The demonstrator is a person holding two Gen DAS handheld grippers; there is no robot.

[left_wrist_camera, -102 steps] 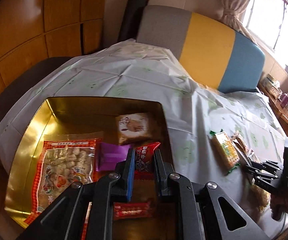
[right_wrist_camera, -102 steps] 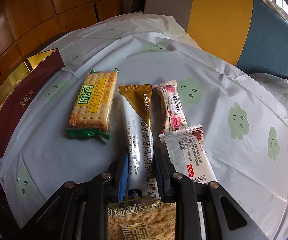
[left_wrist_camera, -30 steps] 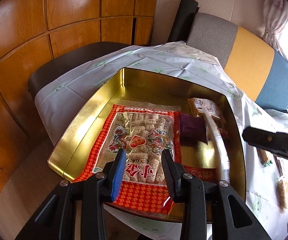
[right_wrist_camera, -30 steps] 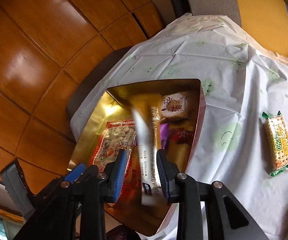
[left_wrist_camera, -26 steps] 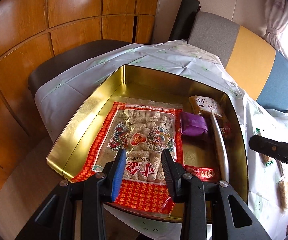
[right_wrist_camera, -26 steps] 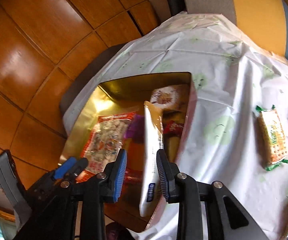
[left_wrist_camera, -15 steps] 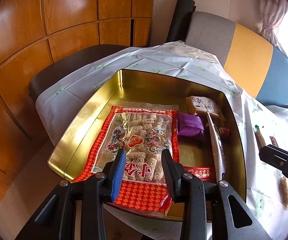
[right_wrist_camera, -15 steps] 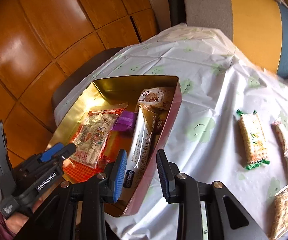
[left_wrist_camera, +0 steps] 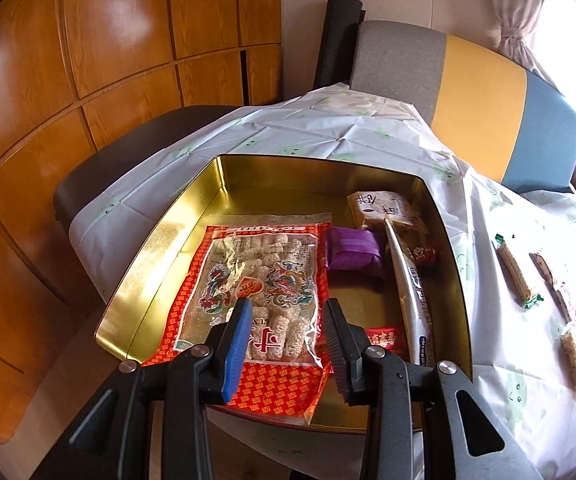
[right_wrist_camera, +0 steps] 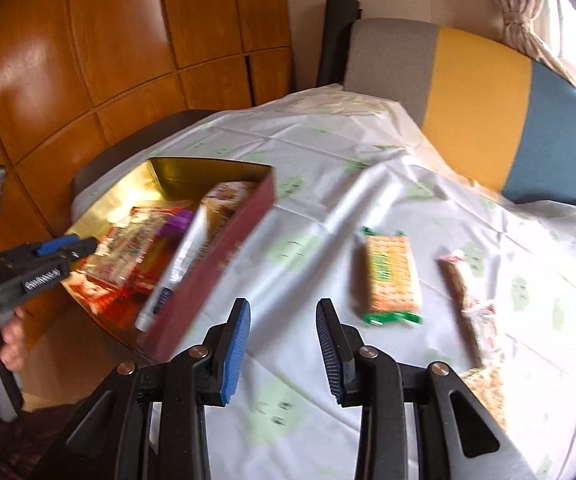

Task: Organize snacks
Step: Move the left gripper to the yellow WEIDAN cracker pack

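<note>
A gold tin box (left_wrist_camera: 156,244) with a maroon outer wall (right_wrist_camera: 216,264) sits at the table's left edge. It holds a large red rice-cracker bag (left_wrist_camera: 256,296), a purple packet (left_wrist_camera: 352,250), a tan biscuit pack (left_wrist_camera: 384,208), small red candies (left_wrist_camera: 384,338) and a long silver-and-gold sachet (left_wrist_camera: 410,292) leaning on the right wall. My left gripper (left_wrist_camera: 286,344) is open and empty above the box's near edge. My right gripper (right_wrist_camera: 282,346) is open and empty over the tablecloth, right of the box. A green cracker pack (right_wrist_camera: 390,276) and a pink bar (right_wrist_camera: 464,292) lie on the cloth.
The table wears a white cloth with green cloud prints (right_wrist_camera: 368,184). A grey, yellow and blue chair back (left_wrist_camera: 480,108) stands behind it. Wooden wall panels (left_wrist_camera: 88,60) are on the left. More snack packs (left_wrist_camera: 574,356) lie at the right edge.
My right gripper let go of the long sachet, which now leans inside the box, and has moved back right over the cloth. The left gripper has stayed open above the box.
</note>
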